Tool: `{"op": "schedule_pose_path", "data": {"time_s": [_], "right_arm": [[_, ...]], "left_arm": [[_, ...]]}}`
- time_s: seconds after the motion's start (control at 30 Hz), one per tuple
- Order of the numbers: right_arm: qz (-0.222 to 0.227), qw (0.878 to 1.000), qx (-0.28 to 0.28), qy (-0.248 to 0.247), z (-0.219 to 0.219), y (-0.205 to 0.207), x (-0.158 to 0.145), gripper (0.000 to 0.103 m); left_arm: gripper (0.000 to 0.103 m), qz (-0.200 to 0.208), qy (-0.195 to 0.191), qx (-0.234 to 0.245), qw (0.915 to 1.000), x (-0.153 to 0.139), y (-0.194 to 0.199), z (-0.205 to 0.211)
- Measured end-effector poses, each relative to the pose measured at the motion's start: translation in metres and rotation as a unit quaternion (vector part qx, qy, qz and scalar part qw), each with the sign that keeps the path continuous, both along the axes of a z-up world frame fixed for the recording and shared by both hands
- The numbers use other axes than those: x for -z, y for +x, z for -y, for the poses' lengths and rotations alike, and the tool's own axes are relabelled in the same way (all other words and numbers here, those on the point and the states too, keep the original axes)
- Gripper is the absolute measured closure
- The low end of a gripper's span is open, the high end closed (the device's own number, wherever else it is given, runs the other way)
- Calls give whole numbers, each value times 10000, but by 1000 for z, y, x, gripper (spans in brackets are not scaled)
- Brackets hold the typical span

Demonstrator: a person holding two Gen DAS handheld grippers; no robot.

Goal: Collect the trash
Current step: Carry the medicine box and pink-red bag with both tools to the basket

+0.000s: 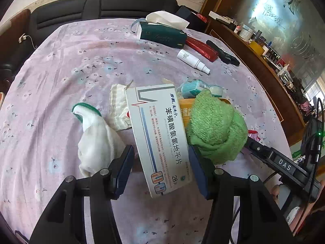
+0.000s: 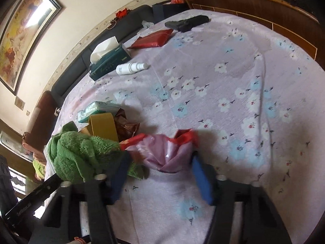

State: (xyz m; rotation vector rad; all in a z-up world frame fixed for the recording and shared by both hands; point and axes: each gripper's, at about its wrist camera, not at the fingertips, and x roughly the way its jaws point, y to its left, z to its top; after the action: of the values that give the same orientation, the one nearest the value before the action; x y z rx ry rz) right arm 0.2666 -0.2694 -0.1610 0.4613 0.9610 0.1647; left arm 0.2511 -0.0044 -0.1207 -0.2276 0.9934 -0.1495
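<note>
I am pinching the light, crushable medicine box [image 1: 160, 140] across its long sides; my right gripper [image 2: 160, 174] is squeezing the limp, slippery wrapper [image 2: 166, 152].

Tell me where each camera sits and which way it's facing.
Left wrist: on the left tool, angled down at the bed; pill box between its fingers, right tool's arm at right.
Right wrist: on the right tool, angled down; pink bag between its fingers.
Shared: green towel, tissue box, white bottle.
</note>
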Motion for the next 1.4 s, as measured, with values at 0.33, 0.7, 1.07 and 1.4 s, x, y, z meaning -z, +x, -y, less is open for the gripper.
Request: {"op": "schedule_pose_path", "data": {"time_s": [0.33, 0.7, 1.07, 1.4], "right_arm": [[107, 9999, -58, -90, -5, -10, -7, 68], [623, 9975, -64, -327, -4, -71, -43, 73], [1063, 9939, 10, -276, 9, -136, -79, 73], [1616, 9850, 441, -420, 40, -228, -122, 73]], "left_arm": [[59, 85, 82, 53, 9999, -5, 8, 5], [91, 458, 275, 172, 9984, -13, -30, 2], [91, 1042, -77, 825, 9911, -66, -102, 29], [91, 1486, -477, 1999, 9673, -111, -172, 103]]}}
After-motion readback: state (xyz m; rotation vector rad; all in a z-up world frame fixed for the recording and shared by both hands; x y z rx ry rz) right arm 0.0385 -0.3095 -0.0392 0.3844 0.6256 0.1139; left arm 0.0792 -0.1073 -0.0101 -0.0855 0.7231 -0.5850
